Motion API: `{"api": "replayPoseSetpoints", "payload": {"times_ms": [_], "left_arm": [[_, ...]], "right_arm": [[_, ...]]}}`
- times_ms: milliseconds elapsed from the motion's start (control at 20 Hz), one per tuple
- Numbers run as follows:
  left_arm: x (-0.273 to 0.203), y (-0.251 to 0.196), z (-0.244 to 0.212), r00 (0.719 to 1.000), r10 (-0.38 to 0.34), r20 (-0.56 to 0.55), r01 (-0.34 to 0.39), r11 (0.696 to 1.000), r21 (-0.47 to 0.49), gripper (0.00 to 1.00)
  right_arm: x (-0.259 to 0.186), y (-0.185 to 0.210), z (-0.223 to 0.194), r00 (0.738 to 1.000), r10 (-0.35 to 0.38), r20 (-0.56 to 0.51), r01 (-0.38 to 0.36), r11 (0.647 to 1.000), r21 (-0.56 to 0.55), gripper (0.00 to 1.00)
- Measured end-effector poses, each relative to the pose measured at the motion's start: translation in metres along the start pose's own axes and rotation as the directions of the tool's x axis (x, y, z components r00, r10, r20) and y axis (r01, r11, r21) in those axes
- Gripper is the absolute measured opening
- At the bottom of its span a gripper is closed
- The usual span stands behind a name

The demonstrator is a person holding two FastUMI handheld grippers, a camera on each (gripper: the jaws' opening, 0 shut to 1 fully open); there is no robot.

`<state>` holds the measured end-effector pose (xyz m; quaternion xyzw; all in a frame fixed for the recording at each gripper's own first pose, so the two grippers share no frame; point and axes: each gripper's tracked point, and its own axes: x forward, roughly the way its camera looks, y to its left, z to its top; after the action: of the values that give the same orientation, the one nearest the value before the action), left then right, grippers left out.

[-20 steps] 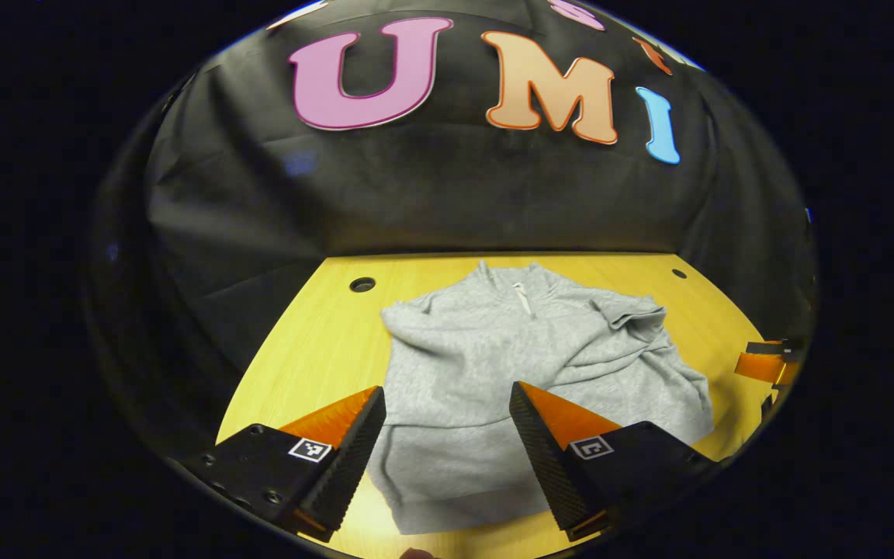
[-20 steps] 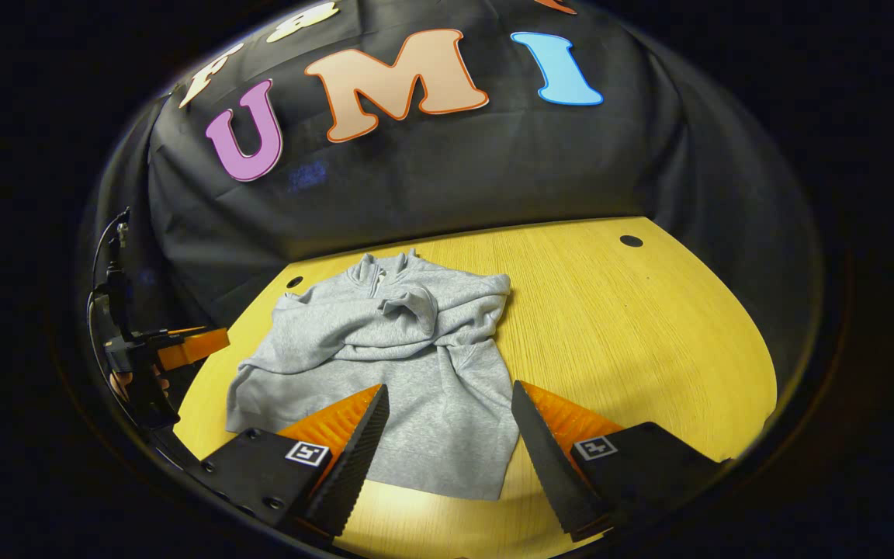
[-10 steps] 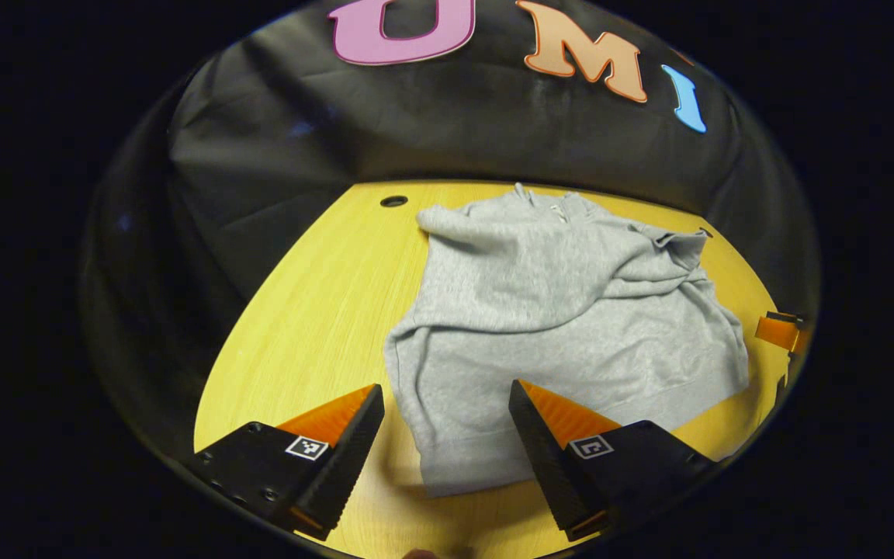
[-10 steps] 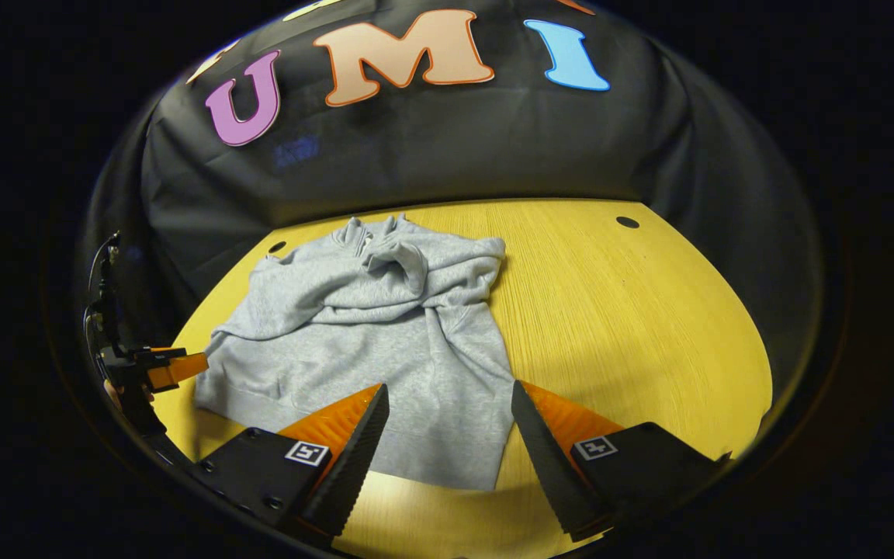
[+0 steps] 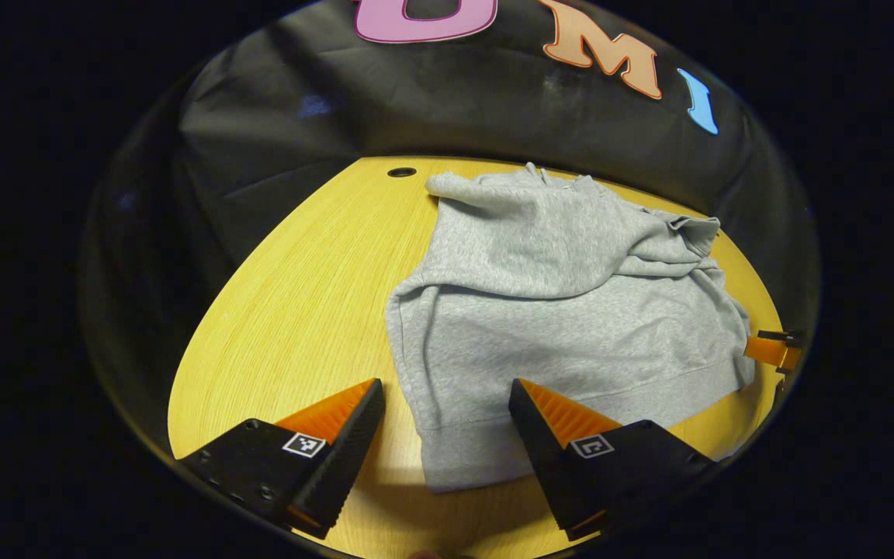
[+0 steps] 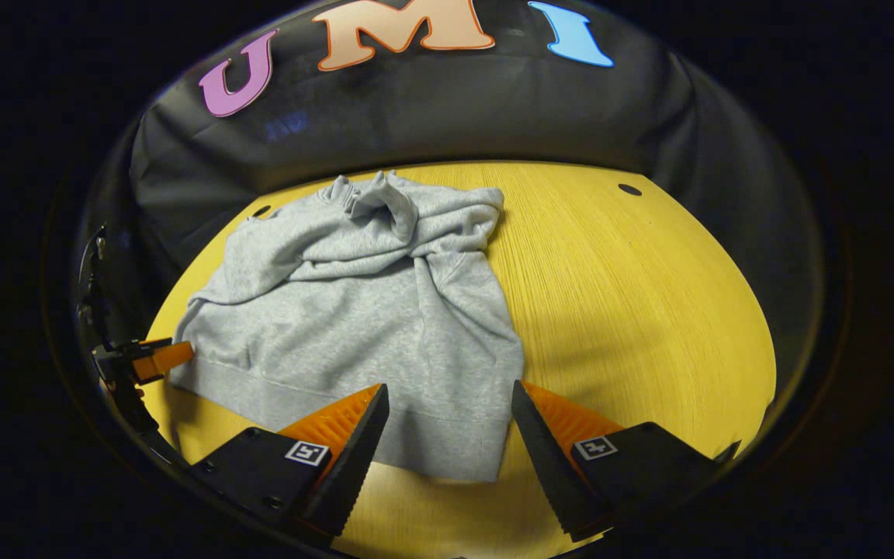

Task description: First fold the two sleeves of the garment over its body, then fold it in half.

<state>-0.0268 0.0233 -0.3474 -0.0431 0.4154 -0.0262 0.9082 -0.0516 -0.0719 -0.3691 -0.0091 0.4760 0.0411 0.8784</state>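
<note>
A grey garment [image 5: 563, 310] lies spread on the yellow wooden bench [image 5: 299, 310], collar toward the black cloth wall, both sleeves folded across its chest in a rumpled bundle [image 6: 385, 225]. The hem [image 6: 385, 419] faces the near edge of the bench. The left tool [image 5: 447, 423] hangs above the hem's left corner with its fingers wide apart, nothing between them but cloth below. The right tool [image 6: 447, 423] hangs likewise above the hem's right corner, fingers spread and gripping nothing. Bare bench lies open to the left of the garment in the left gripper view and broadly to its right in the right gripper view, where a small round hole [image 6: 630, 189] sits near the far edge.
</note>
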Motion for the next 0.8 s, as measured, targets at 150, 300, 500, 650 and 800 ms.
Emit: {"api": "replayPoseSetpoints", "payload": {"times_ms": [150, 300, 500, 650, 800], "left_arm": [[0.003, -0.001, 0.001, 1.000, 0.007, 0.004, -0.007, 1.000, 0.002, 0.98], [0.002, -0.004, 0.002, 1.000, 0.015, 0.012, -0.015, 1.000, 0.000, 0.93], [0.003, -0.015, 0.002, 1.000, -0.025, 0.000, 0.025, 0.999, 0.021, 0.74], [0.004, -0.019, 0.003, 0.999, -0.042, -0.015, 0.042, 0.999, 0.015, 0.50], [0.007, -0.026, 0.006, 0.998, -0.062, 0.002, 0.062, 0.998, -0.026, 0.34]], "right_arm": [[0.007, -0.001, -0.009, 1.000, -0.018, -0.024, 0.017, 0.999, -0.028, 0.94], [0.010, 0.000, -0.015, 0.999, -0.018, -0.047, 0.016, 0.999, -0.033, 0.99], [0.012, 0.010, -0.016, 0.998, 0.028, -0.063, -0.033, 0.997, -0.074, 0.87], [0.011, 0.024, -0.019, 0.992, 0.064, -0.104, -0.072, 0.994, -0.079, 0.51], [0.011, 0.028, -0.019, 0.988, 0.082, -0.134, -0.090, 0.995, -0.051, 0.21]]}}
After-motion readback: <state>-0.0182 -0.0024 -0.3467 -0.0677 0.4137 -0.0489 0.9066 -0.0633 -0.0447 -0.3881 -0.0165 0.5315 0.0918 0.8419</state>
